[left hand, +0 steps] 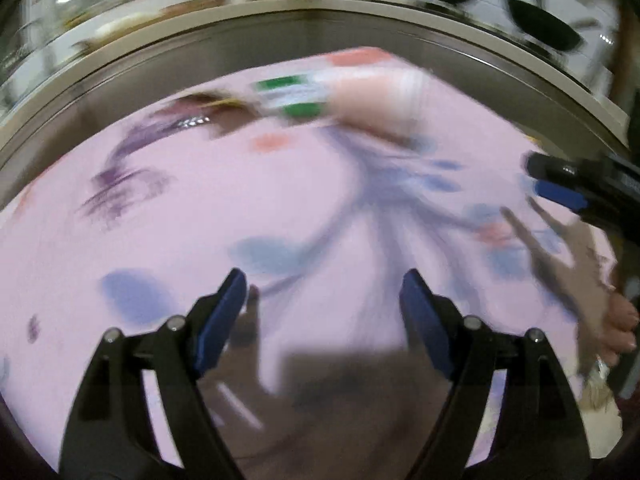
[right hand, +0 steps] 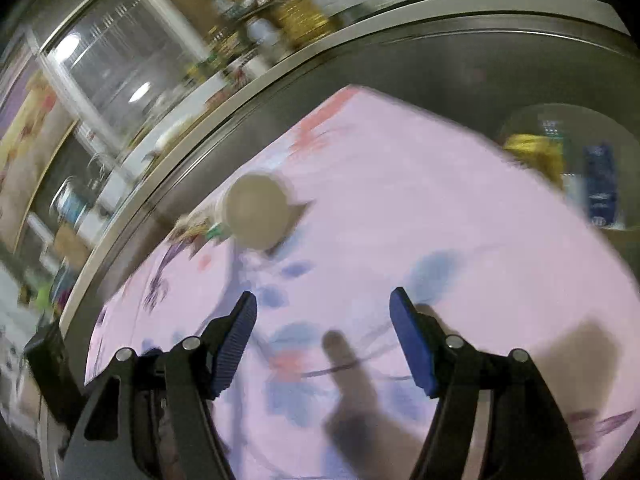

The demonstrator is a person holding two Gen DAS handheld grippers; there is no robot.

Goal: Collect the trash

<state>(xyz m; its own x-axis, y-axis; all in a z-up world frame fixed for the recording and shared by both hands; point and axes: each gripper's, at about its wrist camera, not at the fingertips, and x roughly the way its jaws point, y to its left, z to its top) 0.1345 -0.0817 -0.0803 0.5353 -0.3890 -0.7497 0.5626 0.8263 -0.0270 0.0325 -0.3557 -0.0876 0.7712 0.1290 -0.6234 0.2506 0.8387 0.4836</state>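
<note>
1. Hovering over the pink floral cloth (right hand: 400,200), the right gripper (right hand: 324,312) is seen with jaws spread and nothing between them; the left gripper (left hand: 324,292) is likewise spread and empty.
2. Trash is located at the cloth's far edge: a paper cup (right hand: 258,212) lying on its side, mouth toward the right wrist camera, with a green-and-white wrapper (left hand: 292,94) and crumpled bits just beside it.
3. Both views are heavily blurred, so finer detail cannot be told.
4. The cup is best approached slowly and pinched lightly across its rim, since thin paper walls likely crush.
5. Materials noted: soft matte fabric, ribbed blue pads (right hand: 236,344), smooth round cup, glossy wrapper.
</note>
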